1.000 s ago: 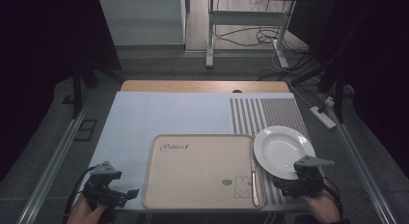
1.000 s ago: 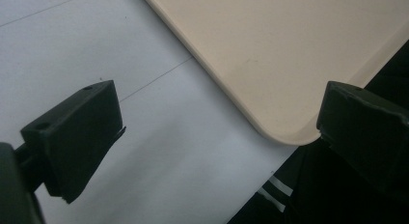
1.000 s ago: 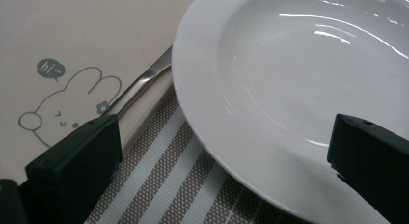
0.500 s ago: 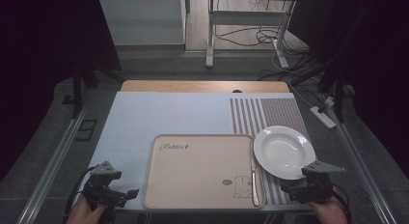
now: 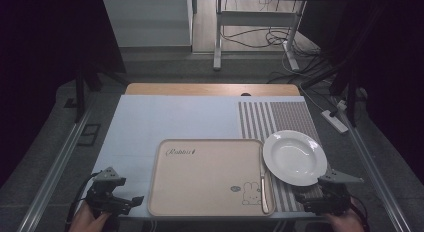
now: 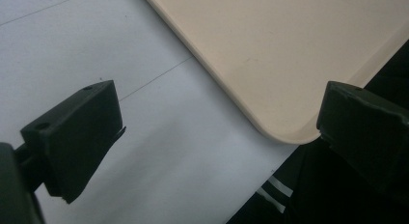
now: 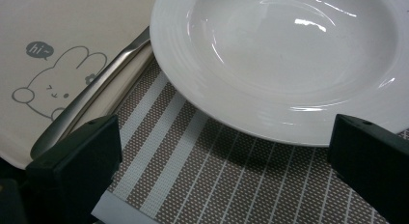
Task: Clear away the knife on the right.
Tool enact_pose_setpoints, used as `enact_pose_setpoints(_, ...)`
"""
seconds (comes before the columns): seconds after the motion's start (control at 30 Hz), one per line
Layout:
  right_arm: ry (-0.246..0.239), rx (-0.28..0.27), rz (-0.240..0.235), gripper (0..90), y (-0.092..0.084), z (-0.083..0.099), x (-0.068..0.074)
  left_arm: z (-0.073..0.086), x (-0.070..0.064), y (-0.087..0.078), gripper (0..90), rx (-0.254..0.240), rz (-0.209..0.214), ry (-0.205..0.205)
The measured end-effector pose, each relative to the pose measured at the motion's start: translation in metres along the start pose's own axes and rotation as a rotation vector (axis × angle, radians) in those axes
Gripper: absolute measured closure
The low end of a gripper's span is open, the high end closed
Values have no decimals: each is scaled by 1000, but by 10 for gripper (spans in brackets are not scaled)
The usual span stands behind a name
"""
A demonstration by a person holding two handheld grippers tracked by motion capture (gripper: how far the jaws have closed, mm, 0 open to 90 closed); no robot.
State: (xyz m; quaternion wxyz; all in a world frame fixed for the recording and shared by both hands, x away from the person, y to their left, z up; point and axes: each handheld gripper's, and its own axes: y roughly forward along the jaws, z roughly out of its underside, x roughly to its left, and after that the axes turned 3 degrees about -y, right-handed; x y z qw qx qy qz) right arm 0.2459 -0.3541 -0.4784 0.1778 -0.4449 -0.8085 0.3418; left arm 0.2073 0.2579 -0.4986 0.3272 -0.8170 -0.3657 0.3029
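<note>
A beige tray [image 5: 205, 177] with a rabbit drawing lies at the table's near middle. A metal utensil [image 5: 263, 187] rests along its right rim. A white deep plate [image 5: 295, 157] sits just right of the tray on a striped brown placemat [image 5: 275, 119]. My left gripper [image 5: 125, 199] stands open by the tray's near left corner [image 6: 270, 55], nothing between its jaws. My right gripper [image 5: 317, 196] is open just short of the plate's near rim [image 7: 289, 55], with the utensil's handle [image 7: 91, 98] to its left.
A pale blue mat [image 5: 165, 117] covers the table left of the placemat. The table's near edge runs right under both grippers. A wooden strip [image 5: 210, 89] borders the far side, and cables lie on the floor beyond.
My right gripper has drawn back a little from the plate toward the near edge. The left gripper, tray and plate have stayed put.
</note>
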Motion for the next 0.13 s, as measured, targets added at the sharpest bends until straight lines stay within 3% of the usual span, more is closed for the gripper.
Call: enact_pose_setpoints(0.13, -8, 11, 3, 0, 1, 0, 1, -1, 0, 0, 24, 0, 0, 1)
